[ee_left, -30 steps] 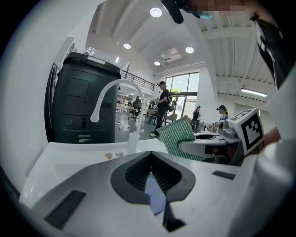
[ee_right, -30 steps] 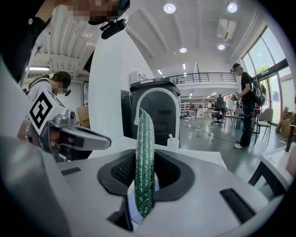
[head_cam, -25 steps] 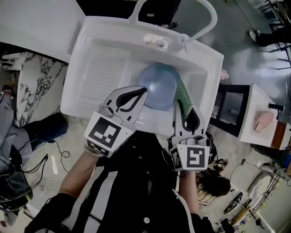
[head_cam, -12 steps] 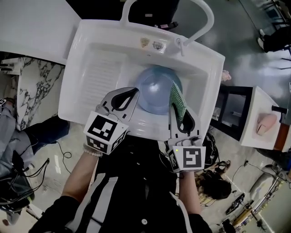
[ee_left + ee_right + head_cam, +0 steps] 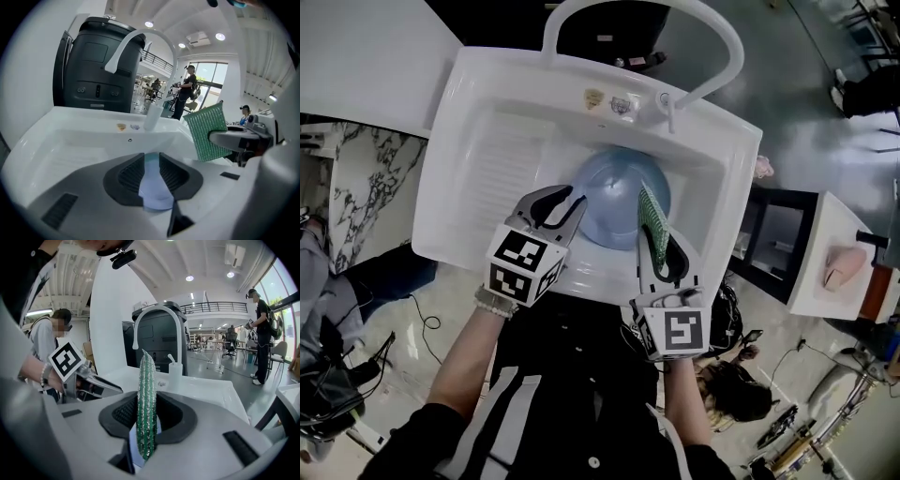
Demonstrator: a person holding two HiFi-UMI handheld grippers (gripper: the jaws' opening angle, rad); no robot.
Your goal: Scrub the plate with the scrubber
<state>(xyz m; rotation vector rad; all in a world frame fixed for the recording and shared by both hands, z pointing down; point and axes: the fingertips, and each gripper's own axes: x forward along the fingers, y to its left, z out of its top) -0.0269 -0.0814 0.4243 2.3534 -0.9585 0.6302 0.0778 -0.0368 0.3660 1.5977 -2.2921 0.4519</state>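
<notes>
A pale blue plate (image 5: 614,192) lies in the basin of the white sink (image 5: 487,84). My left gripper (image 5: 565,204) is at the plate's left rim. Its jaws have just been opening and now stand apart. The plate (image 5: 152,187) shows in the gap between them, with neither pad pressing on it. My right gripper (image 5: 664,251) is shut on a green scrubber (image 5: 651,217), which stands on edge over the plate's right side. In the right gripper view the scrubber (image 5: 146,399) rises straight up from between the pads.
A white arched faucet (image 5: 712,28) spans the back of the sink, with a small white bottle (image 5: 667,105) beside it. A ribbed drainboard (image 5: 502,159) fills the sink's left half. A marble counter (image 5: 356,178) is on the left and a dark cabinet (image 5: 778,234) on the right.
Both grippers have sunk toward the basin. The scrubber has shifted left over the plate's right side. The left jaws, shut before, now stand apart.
</notes>
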